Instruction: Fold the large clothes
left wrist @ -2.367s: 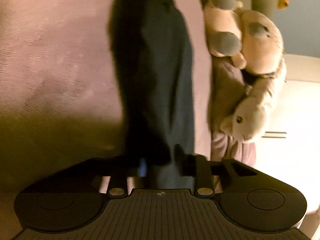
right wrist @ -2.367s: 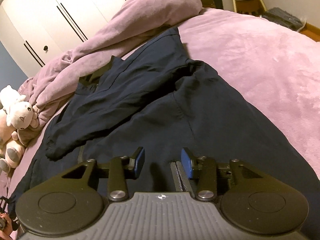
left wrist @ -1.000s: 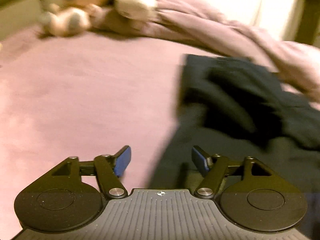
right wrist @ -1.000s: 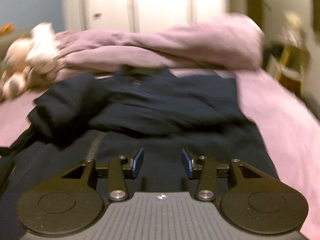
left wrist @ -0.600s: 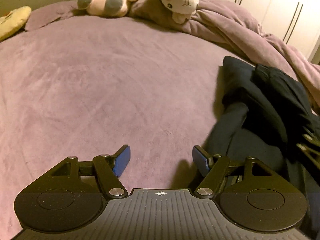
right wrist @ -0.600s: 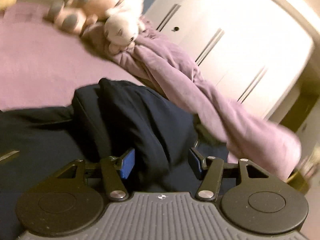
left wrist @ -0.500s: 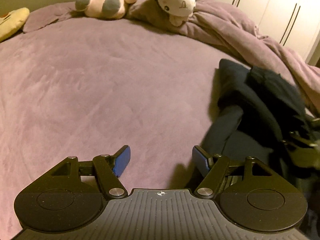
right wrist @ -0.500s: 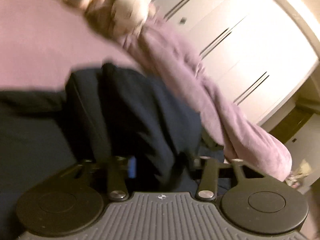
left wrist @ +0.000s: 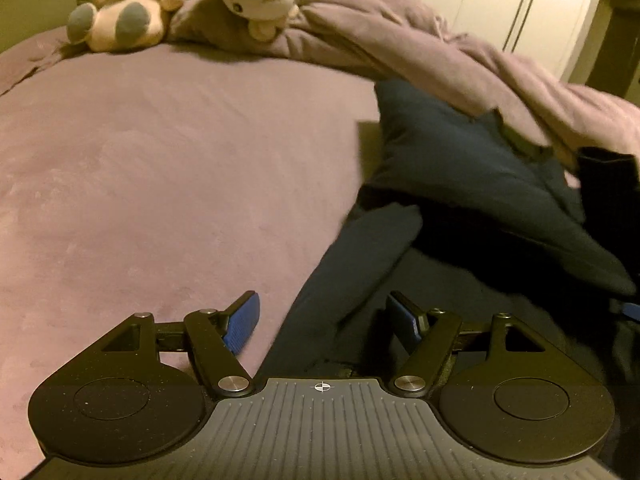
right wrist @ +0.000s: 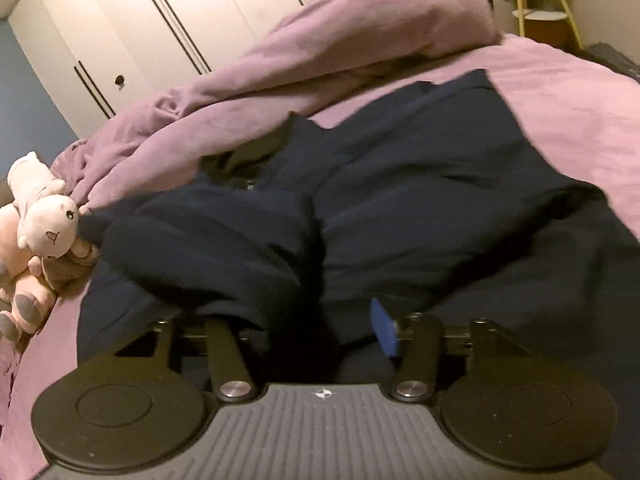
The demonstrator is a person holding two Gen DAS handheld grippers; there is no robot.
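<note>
A large dark navy garment (right wrist: 420,200) lies crumpled on the purple bed (left wrist: 160,168); it also shows in the left wrist view (left wrist: 460,168) at right. My left gripper (left wrist: 324,320) is open and empty, low over the garment's left edge, with a navy fold between its fingers. My right gripper (right wrist: 320,324) is over the middle of the garment. A bunched sleeve (right wrist: 224,248) lies between its fingers and hides the left one. The right blue pad (right wrist: 384,330) shows, apart from the cloth.
Two plush toys (left wrist: 192,4) sit at the head of the bed, also in the right wrist view (right wrist: 40,232). A rumpled purple duvet (right wrist: 320,64) runs behind the garment. White wardrobe doors (right wrist: 160,20) stand beyond. A yellow stool (right wrist: 544,12) is far right.
Both grippers swung around over the bed. The left one let go of the garment and opened. The right one moved onto the bunched sleeve, which now covers its left finger.
</note>
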